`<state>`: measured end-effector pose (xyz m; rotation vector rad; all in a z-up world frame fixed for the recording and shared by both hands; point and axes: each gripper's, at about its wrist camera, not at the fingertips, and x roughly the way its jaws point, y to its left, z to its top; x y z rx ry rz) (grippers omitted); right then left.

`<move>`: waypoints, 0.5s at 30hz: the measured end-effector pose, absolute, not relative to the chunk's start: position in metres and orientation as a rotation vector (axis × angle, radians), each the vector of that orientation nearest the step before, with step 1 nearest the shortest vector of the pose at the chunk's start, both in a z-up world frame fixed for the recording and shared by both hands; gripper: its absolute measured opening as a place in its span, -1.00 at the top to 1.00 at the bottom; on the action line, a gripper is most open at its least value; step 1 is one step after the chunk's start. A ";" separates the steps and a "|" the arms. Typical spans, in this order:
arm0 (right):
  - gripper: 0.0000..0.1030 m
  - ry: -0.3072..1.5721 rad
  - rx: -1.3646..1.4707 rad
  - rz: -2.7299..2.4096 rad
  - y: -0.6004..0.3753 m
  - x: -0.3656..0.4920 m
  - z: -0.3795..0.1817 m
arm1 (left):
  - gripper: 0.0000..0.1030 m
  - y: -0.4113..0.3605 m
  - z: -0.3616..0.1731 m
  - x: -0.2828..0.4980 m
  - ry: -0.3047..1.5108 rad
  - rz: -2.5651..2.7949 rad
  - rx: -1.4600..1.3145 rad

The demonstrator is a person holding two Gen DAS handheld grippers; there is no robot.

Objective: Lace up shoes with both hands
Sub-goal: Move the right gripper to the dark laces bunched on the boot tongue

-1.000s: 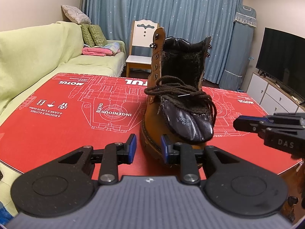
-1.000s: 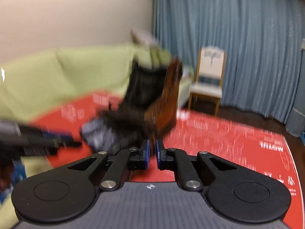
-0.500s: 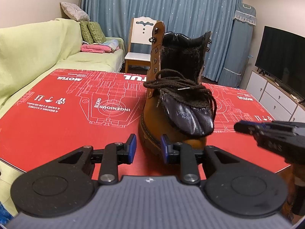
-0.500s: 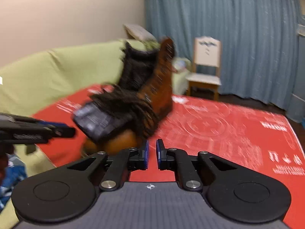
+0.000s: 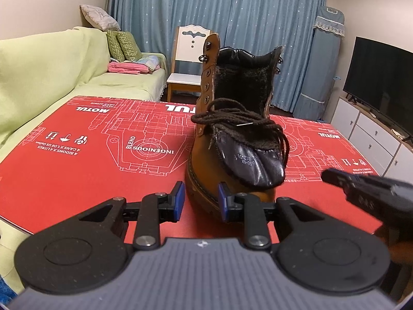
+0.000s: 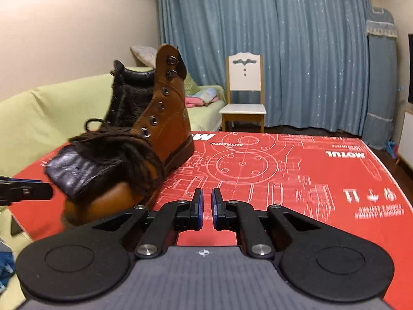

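Left wrist view puts the brown lace-up boot (image 5: 233, 139) standing on the red printed board (image 5: 77, 160), toe toward you, right in front of your left gripper (image 5: 200, 200). Its blue-padded fingers (image 5: 179, 199) stand well apart with nothing between them; the toe sits just beyond the gap, and I cannot tell whether the pads touch it. Your right gripper (image 6: 205, 210) is beside the boot's toe, its fingers (image 6: 198, 208) parted by only a narrow slit and empty.

What could go wrong:
- The dark brown lace (image 5: 240, 121) lies in a loose tangle over the folded-out tongue (image 5: 254, 162). If you pinch into the heap, you may catch two strands at once and tighten a knot rather than free an end.
- A pale tip shows in the middle of the tangle; the right wrist view is blurred there, so aiming from that camera alone risks a miss.
- The boot is tall and stands free. A sideways pull on the lace with the left fingers still clear of the toe could tip or drag it across the smooth board.
- With such a narrow opening, the right fingers may push the lace aside instead of taking it in.

Count: one boot, one lace tangle with one tip that I can make out, two grippers, one board. On the flap facing the right camera, four round eyelets and two hooks above them. One white chair (image 6: 244, 95) stands behind.
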<state>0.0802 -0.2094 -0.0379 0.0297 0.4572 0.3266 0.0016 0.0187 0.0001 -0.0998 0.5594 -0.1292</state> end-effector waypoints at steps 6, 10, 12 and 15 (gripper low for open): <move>0.78 0.377 0.056 0.279 -0.218 0.042 -0.054 | 0.55 0.013 -0.003 0.002 0.574 -0.148 -0.088; 0.77 0.359 0.091 0.230 -0.225 0.045 -0.051 | 0.55 0.009 -0.001 -0.002 0.565 -0.162 -0.076; 0.77 0.339 0.099 0.251 -0.226 0.049 -0.046 | 0.55 0.010 0.001 -0.004 0.557 -0.163 -0.072; 0.75 0.266 0.023 0.308 -0.220 0.048 -0.031 | 0.55 0.011 0.003 -0.005 0.546 -0.151 -0.073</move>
